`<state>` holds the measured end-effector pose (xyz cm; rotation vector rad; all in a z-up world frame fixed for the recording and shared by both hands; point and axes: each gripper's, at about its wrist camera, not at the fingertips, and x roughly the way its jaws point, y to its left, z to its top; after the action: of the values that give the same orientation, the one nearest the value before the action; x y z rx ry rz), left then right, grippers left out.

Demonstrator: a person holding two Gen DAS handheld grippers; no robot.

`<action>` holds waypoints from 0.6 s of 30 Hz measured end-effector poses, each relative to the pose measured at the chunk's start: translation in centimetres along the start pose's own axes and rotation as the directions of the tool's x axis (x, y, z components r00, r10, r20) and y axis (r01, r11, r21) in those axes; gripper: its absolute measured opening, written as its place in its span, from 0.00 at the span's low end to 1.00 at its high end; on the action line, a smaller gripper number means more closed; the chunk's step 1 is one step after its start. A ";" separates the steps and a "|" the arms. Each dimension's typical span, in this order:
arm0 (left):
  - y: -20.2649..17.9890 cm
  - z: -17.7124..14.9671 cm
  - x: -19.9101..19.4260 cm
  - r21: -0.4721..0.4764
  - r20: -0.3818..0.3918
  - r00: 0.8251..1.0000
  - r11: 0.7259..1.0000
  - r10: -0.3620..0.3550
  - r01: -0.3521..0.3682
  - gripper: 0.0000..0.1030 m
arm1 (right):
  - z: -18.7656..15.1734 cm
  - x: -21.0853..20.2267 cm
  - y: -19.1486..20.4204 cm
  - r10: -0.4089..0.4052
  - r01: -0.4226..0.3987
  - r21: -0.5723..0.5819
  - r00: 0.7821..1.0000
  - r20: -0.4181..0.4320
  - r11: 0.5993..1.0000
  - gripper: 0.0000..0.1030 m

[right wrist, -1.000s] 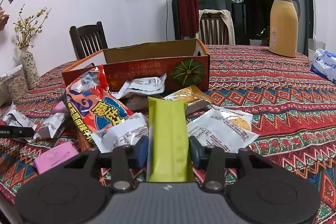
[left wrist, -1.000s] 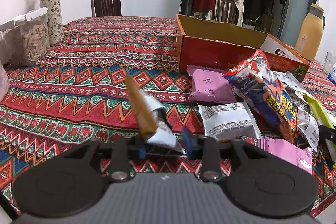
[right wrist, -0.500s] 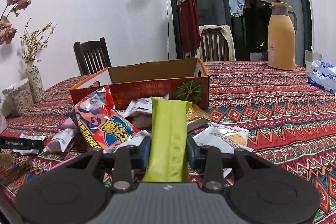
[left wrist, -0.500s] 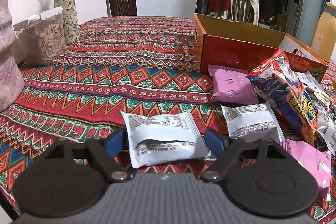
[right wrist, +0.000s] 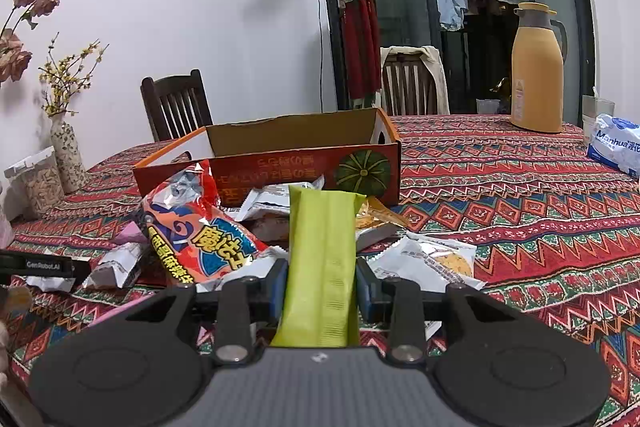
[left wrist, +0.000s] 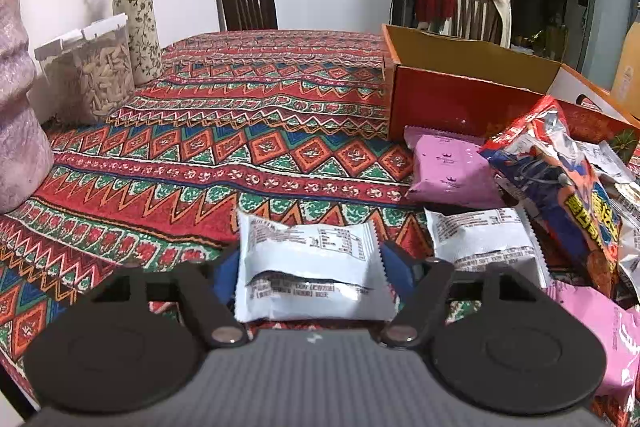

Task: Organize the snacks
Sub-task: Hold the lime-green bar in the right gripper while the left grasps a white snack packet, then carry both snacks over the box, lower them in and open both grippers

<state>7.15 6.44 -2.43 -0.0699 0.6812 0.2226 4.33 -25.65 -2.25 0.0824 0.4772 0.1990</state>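
Observation:
My left gripper (left wrist: 310,267) is open, its blue pads either side of a white snack packet (left wrist: 310,271) lying flat on the patterned cloth. My right gripper (right wrist: 322,283) is shut on a long green snack bar (right wrist: 322,259), held above the pile. An open orange cardboard box (right wrist: 280,163) stands behind the pile; it also shows in the left wrist view (left wrist: 460,95). Loose snacks lie before it: a red and blue bag (right wrist: 196,227), a pink packet (left wrist: 452,171), another white packet (left wrist: 484,239).
A clear container of seeds (left wrist: 92,75), a floral vase (left wrist: 136,23) and a large pink vase (left wrist: 16,99) stand at the table's left. A yellow thermos (right wrist: 538,71) and a tissue pack (right wrist: 616,143) stand at the right. Chairs are behind the table.
My left gripper opened and let the white packet fall flat on the cloth. My right gripper rose and drew back with the green bar still held.

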 end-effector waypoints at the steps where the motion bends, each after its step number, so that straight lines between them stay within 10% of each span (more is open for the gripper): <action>1: 0.0 -0.1 -0.2 0.002 0.004 1.000 1.000 -0.009 0.009 0.61 | 0.0 0.0 0.0 0.000 0.000 0.001 1.000 0.000 1.000 0.33; 18: -0.4 1.4 -2.6 0.024 0.096 0.993 0.997 -0.070 0.068 0.58 | 0.7 0.2 0.1 0.003 -0.003 -0.008 1.000 0.018 1.000 0.33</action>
<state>6.14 5.73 0.34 -0.0620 0.5840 0.1515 4.80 -25.55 -1.66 0.0774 0.4587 0.2030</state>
